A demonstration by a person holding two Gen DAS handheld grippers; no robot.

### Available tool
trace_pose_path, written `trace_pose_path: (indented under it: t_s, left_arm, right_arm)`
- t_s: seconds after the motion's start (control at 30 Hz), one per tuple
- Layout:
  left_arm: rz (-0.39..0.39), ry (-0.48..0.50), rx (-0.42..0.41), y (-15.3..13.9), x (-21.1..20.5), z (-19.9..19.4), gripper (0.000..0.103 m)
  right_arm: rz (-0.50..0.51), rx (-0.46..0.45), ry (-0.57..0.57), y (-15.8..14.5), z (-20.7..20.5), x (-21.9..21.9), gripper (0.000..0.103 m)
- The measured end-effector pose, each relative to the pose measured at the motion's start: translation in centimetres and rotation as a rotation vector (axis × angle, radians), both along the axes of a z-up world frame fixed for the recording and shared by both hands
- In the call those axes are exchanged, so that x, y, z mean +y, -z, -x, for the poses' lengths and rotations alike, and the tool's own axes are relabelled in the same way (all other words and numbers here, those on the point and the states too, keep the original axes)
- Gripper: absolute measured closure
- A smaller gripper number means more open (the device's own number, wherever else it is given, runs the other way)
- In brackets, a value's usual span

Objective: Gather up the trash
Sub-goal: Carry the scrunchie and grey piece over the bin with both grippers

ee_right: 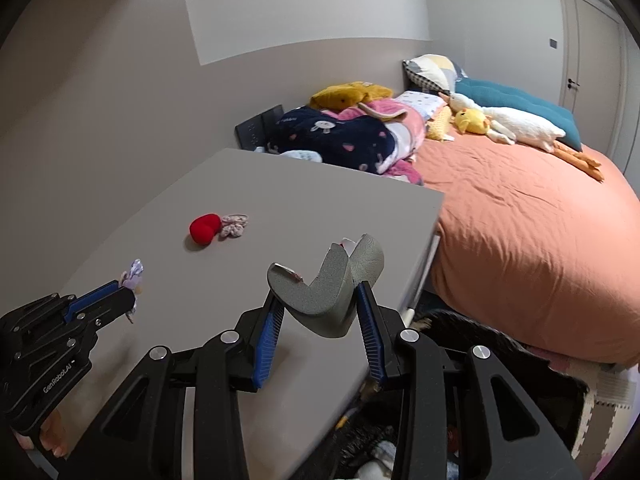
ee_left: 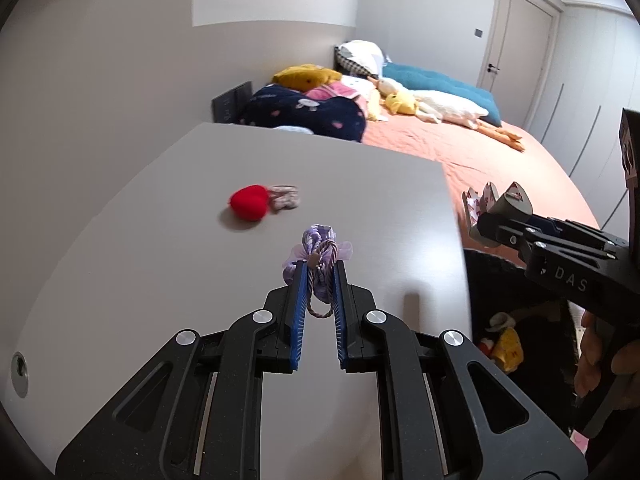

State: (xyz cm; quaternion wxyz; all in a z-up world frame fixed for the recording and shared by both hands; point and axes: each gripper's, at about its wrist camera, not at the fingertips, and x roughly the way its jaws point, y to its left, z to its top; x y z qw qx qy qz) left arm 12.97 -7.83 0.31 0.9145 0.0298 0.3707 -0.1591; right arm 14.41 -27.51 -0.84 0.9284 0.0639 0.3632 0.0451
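Item one: purple fabric scrunchie with cord loop (ee_left: 318,258), pinched between the nearly closed pads of the left gripper (ee_left: 320,276), held above the grey table (ee_left: 160,260). Judged very light, soft and compressible; the gathered cloth gives a sure hold, while the thin cord hanging between the fingers could slip free if taken alone. Item two: folded grey carton piece with a printed inner face (ee_right: 328,292), clamped across its bend by the right gripper (ee_right: 320,312), jaws part-way closed onto it, near the table's right edge. Judged light, semi-stiff, liable to crease or spring open; best gripped at the fold, as it is. Remaining on the table: red plush heart (ee_left: 248,202) touching a small pale hair tie (ee_left: 285,196), both soft, easily pinched at the middle. The left wrist view alone shows the cord loop and the carton's red-and-white print; the right wrist view alone shows the carton's grey curved back and a dark bin or bag (ee_right: 472,328) below the table edge, contents unclear.
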Motion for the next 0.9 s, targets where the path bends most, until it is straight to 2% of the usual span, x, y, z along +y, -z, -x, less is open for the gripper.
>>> trace_pose_path:
  t_s: [0.4,0.9]
  left_arm:
    - [-0.012,0.057,-0.013,-0.7,-4.6,3.3,0.091]
    - [-0.022,0.174,-0.015,-0.4,-10.7,6.3,0.091]
  right_arm:
    - [-0.034,-0.019,0.048,-0.5,5.1,-4.4,0.064]
    - [-0.047,-0.037,0.137,-0.5,10.6,-9.6,0.064]
